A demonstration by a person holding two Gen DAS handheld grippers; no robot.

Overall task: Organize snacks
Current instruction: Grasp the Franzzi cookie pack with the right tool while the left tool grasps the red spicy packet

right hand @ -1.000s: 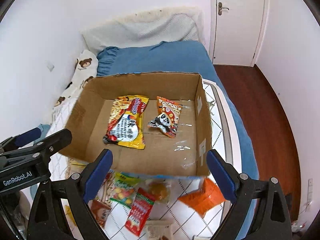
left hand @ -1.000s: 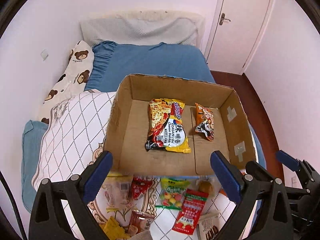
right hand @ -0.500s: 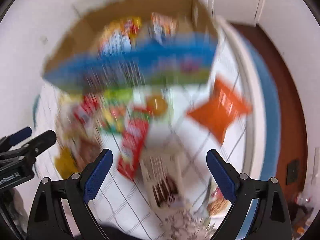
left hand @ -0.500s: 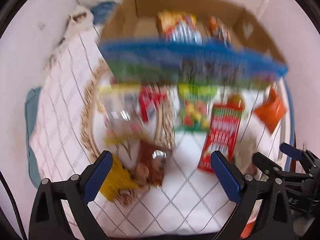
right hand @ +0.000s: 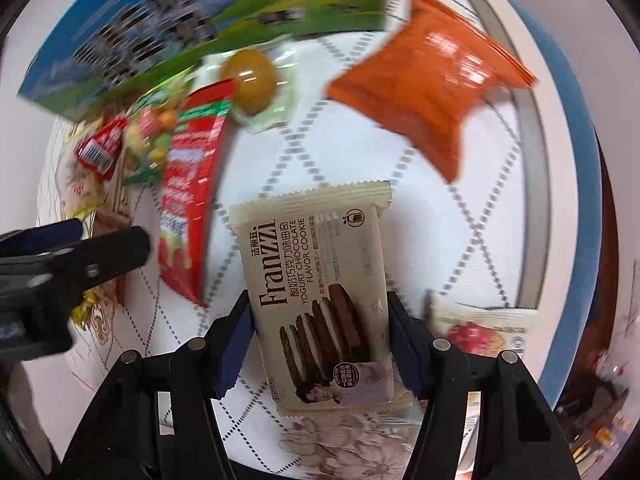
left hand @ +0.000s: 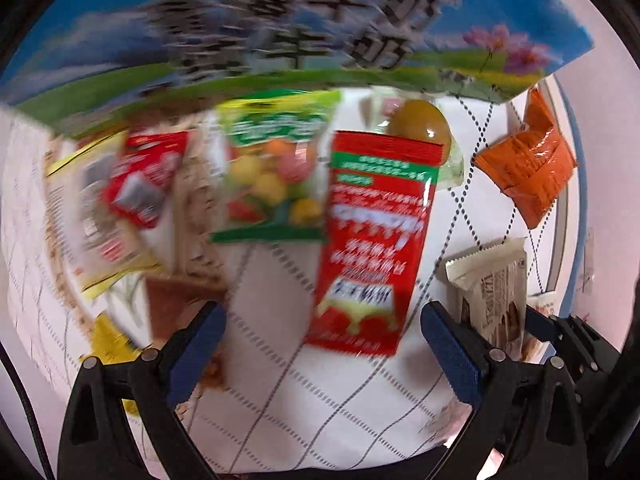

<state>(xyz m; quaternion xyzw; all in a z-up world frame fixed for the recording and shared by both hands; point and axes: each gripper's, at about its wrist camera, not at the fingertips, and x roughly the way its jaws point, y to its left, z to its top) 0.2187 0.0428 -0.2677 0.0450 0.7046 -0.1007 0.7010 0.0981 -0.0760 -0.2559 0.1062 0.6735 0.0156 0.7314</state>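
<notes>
Right tool (right hand: 320, 340) fingers flanking cookie pack (right hand: 320, 304), contact unclear, left tool (left hand: 320, 344) wide open

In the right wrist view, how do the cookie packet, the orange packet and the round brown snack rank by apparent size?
1. Cookie packet and orange packet: look similar; the cookie packet is nearer, so unsure.
2. Round brown snack: clearly smallest.

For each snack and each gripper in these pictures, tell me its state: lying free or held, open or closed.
Franzzi cookie pack: flat on the quilt, sealed, between the right gripper's fingers, which touch its sides.
Right gripper: closed on the cookie pack.
Left gripper: open, holds nothing.
Red packet: lying free.
Orange packet: lying free, sealed.
Green candy bag: lying free, blurred.
Box: standing behind the snacks, blurred.
</notes>
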